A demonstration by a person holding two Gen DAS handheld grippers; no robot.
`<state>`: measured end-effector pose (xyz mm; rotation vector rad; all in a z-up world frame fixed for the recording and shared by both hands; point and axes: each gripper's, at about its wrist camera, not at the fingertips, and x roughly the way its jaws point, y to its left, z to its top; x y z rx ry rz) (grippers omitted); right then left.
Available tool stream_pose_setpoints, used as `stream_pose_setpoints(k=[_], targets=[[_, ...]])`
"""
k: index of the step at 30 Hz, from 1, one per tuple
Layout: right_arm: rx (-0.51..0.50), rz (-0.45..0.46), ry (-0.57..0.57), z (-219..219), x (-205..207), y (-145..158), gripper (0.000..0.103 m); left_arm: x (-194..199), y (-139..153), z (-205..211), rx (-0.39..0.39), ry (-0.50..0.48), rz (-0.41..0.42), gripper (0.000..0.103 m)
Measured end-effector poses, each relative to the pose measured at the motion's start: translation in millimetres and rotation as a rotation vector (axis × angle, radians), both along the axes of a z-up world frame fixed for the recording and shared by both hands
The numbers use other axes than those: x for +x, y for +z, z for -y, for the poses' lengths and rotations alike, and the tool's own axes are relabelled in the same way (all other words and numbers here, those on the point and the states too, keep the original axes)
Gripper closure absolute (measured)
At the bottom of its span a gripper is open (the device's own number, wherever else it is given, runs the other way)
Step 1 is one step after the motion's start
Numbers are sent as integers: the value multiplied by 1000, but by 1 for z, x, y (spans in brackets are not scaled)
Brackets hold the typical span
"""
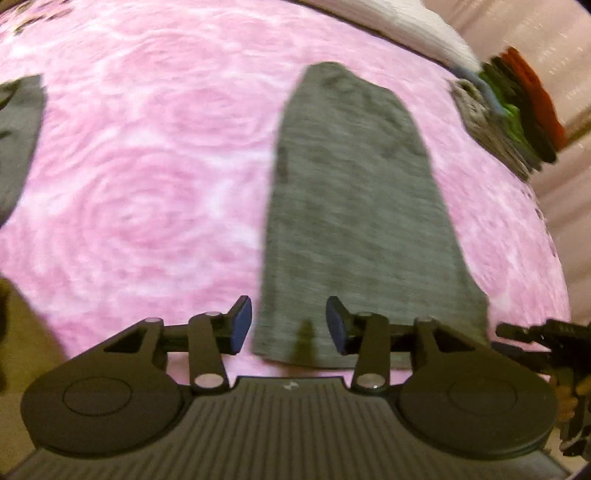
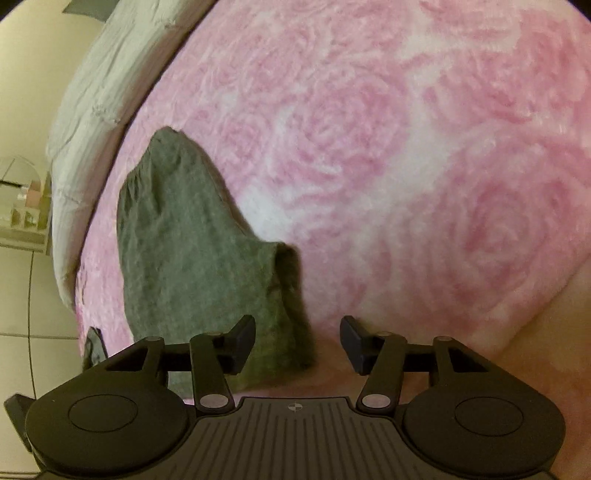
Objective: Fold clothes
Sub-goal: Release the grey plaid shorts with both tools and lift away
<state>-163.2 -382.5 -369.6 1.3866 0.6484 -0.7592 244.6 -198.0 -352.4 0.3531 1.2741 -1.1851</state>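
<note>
Left tool (image 1: 289, 329): jaws apart, nothing clamped; hangs over the near short edge of the grey garment (image 1: 354, 206), one blue pad (image 1: 242, 325) just off the cloth's left border, the other above the cloth.
Right tool (image 2: 297, 345): jaws apart too, empty; left pad (image 2: 243, 341) over the raised corner of the garment (image 2: 192, 251), right pad over bare blanket.
Garment, place: long folded strip flat on the pink rose blanket (image 1: 147, 166) of the bed, running away from the left tool toward the grey pillow (image 1: 417, 26); near right corner (image 2: 290, 280) lifted and folded over on itself.
Risk, one layer only: strip looks like several layers; a shallow bite at the near edge probably takes the top layer alone, then the fold opens when lifted.
Risk, uneven pick-up: tools sit at different places along the near edge; if raised unequally, strip likely twists and next fold lands crooked.
Risk, blanket caught: blanket is soft and plush under the garment; pads pushed too deep may pinch blanket together with cloth and drag it.
Risk, loose corner: rumpled corner beside the right tool may stay bunched inside the next fold if not smoothed first.
Risk, neighbours: stack of folded clothes (image 1: 517, 110) lies to the right of the garment's far end, a dark cloth (image 1: 18, 140) well to its left; wide swing of the strip could disturb the stack.
Picture quality: left view blurred, exact layer count not readable.
</note>
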Motion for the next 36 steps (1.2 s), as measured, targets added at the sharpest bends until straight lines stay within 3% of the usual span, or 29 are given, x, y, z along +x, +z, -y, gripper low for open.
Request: stream_pose_setpoints(k=[4,7,9,10,11,13,19,22,25,29,31,33,34,36], targets=[[-11,45,39,-1,4,-7,49,15,-22,-2,4,35,-109,62],[-24,87,54,0,8,-13,49,16,-35,-1,-40,48,-190,63],[-25,104,56,1,13,-18,52,16,-41,0,-49,59,-216,70],[-22,105,62,1,13,-19,64,16,-44,-1,-49,68,-229,80],[-15,93,73,1,15,-20,88,16,-46,-2,-43,74,-253,95],[-3,71,94,2,18,-21,96,16,-50,-5,-40,82,-300,100],[-74,96,146,33,6,21,98,6,-30,-18,-112,151,-361,100],[-153,73,244,51,-6,52,98,-22,-24,-29,-139,183,-402,100],[-188,26,309,64,-28,57,98,-66,-27,-41,-139,224,-423,100],[-174,-49,365,75,-58,40,98,-125,-42,-57,-115,319,-397,100],[-167,-101,398,76,-65,27,97,-146,-44,-64,-105,388,-330,96],[-154,-200,420,78,-69,18,77,-155,-36,-69,-96,459,-283,93],[-206,-236,434,78,-68,25,61,-157,-28,-69,-72,471,-248,89],[-330,-297,473,74,-65,45,58,-167,0,-66,-20,453,-73,85]])
